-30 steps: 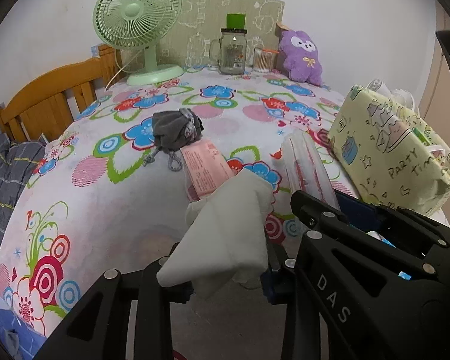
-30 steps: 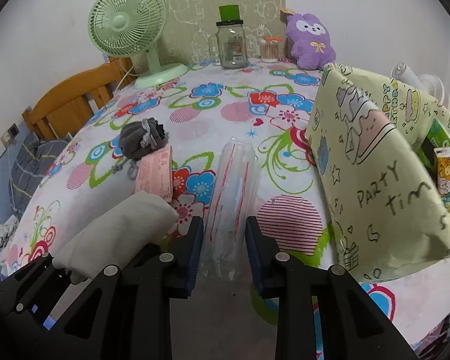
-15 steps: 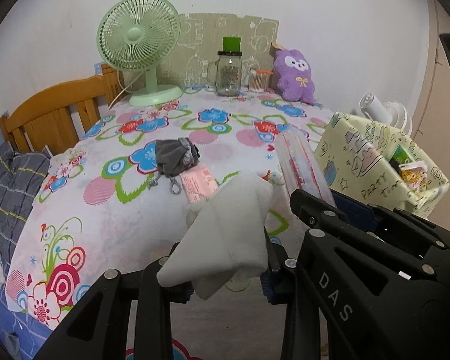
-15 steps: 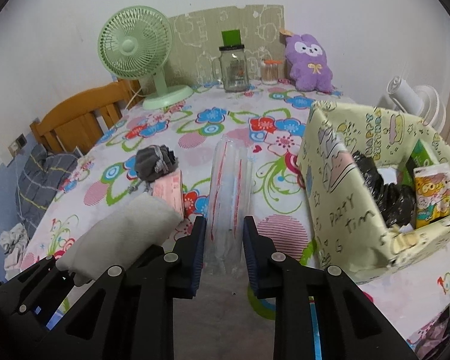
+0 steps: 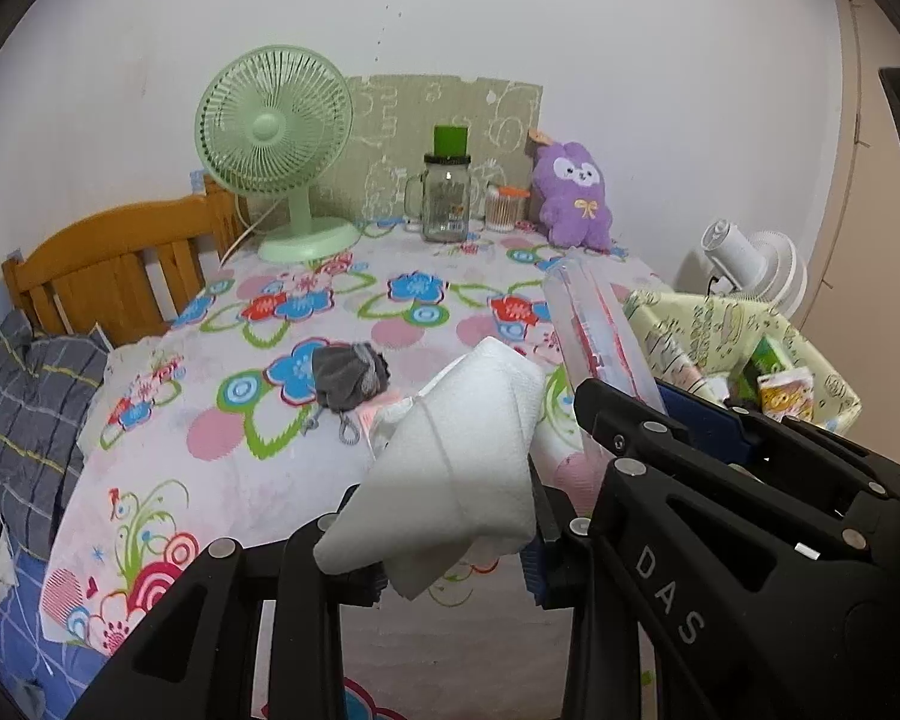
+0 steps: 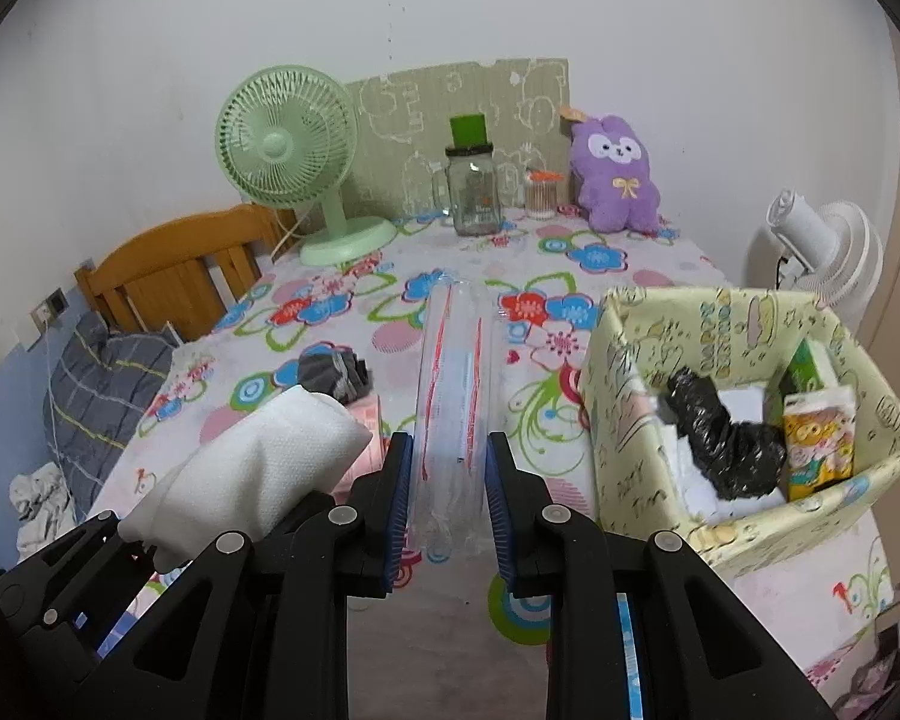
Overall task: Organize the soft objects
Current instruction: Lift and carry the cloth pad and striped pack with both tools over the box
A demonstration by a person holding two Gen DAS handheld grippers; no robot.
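Observation:
My left gripper (image 5: 450,564) is shut on a folded white cloth (image 5: 450,468), held above the near table edge; the cloth also shows in the right wrist view (image 6: 258,468). My right gripper (image 6: 448,510) is shut on a clear plastic pack with red stripes (image 6: 453,384), seen too in the left wrist view (image 5: 594,336). A yellow patterned box (image 6: 642,438) stands open at the right, holding a black bag (image 6: 720,438) and small packs. A grey rolled sock (image 5: 348,375) and a pink pack (image 5: 378,414) lie on the flowered tablecloth (image 5: 222,468).
At the back stand a green fan (image 5: 276,144), a glass jar (image 5: 446,198), a small container (image 5: 506,209) and a purple plush (image 5: 573,195). A wooden headboard (image 5: 114,276) and grey bedding (image 5: 24,384) lie left. A white fan (image 6: 822,252) stands behind the box.
Both grippers have lifted and drawn back from the table with the cloth and the clear pack still held. The box's open top has come into view.

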